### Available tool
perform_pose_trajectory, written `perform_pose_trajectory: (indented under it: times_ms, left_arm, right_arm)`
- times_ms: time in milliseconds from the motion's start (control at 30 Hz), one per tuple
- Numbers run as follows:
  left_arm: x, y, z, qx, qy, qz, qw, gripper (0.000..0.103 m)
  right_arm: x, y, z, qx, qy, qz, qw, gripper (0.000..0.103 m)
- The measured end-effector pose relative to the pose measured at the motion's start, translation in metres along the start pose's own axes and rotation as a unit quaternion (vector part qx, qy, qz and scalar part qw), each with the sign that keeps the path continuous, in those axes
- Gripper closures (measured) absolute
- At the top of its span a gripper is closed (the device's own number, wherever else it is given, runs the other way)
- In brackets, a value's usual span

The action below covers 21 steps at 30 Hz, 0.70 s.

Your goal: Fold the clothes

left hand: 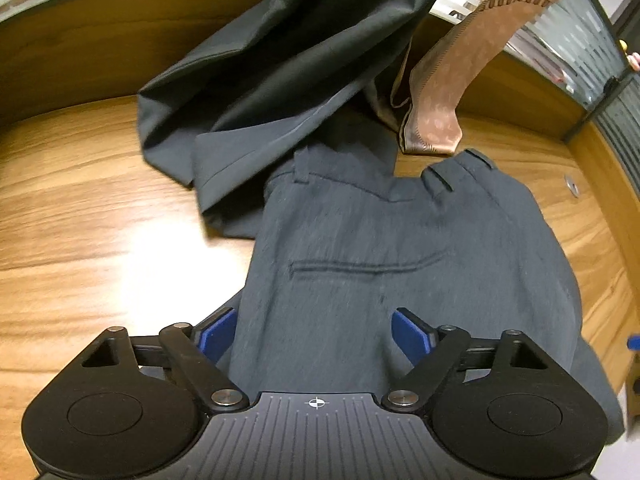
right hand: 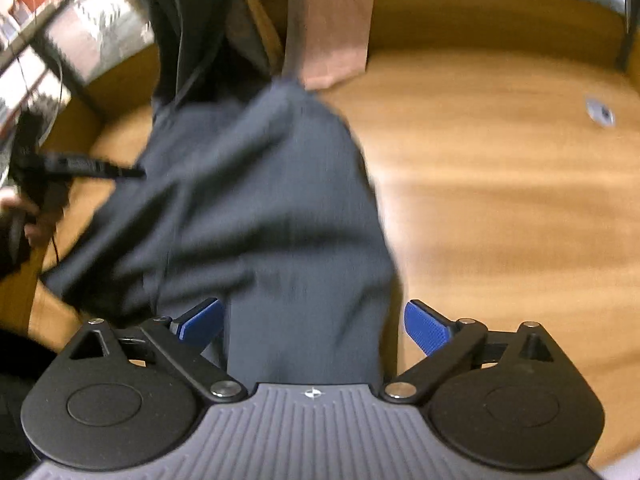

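Dark grey trousers (left hand: 360, 248) lie on the wooden table (left hand: 100, 220), waistband and belt loops away from me, back pocket up. My left gripper (left hand: 316, 334) is open, its blue pads on either side of the trouser fabric near the table's front edge. In the right wrist view the same trousers (right hand: 260, 208) run forward, blurred by motion. My right gripper (right hand: 314, 326) is open with the fabric between its blue pads. The left gripper (right hand: 92, 170) shows at the left of that view.
A second dark garment (left hand: 280, 60) hangs down at the back and drapes onto the table. A brown patterned cloth (left hand: 448, 80) hangs beside it and also shows in the right wrist view (right hand: 332, 20). A metal grommet (right hand: 600, 114) sits in the table at the right.
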<state>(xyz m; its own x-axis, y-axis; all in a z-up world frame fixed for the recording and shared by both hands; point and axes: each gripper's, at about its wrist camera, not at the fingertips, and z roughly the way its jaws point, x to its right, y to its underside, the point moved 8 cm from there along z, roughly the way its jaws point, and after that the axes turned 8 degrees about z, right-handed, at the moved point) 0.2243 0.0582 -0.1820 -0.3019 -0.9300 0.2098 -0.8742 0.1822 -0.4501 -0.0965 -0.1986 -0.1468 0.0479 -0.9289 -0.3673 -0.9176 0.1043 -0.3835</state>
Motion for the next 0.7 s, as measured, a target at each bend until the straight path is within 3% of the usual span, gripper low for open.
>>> perform_pose_trajectory:
  times_ms: [67,200,400,500,533,700]
  left_arm:
    - [0.002,-0.005,0.008,-0.007,0.0,-0.004,1.0,0.026]
    - [0.002,-0.006,0.02,-0.028,-0.001,-0.007,0.9996,0.043]
    - [-0.005,-0.001,0.015,-0.022,-0.004,-0.027,0.9994,0.075]
    - [-0.008,0.001,0.003,-0.007,-0.003,-0.045,0.9989,0.086]
    - [-0.009,0.001,-0.001,-0.003,-0.003,-0.051,0.9987,0.089]
    - [-0.006,0.006,-0.028,0.014,-0.012,-0.059,0.9981,0.094]
  right_arm:
    - [0.003,-0.024,0.009,0.011,-0.009,0.016,1.0,0.004]
    - [0.017,-0.055,0.049,-0.007,-0.03,0.063,0.998,0.006]
    - [0.02,-0.058,0.101,-0.056,-0.014,0.059,0.997,0.03]
    - [0.015,-0.054,0.109,-0.071,-0.007,0.045,0.996,0.071]
    - [0.014,-0.054,0.11,-0.072,-0.002,0.04,0.997,0.095]
    - [-0.001,-0.069,0.081,-0.03,0.013,0.025,0.999,0.1]
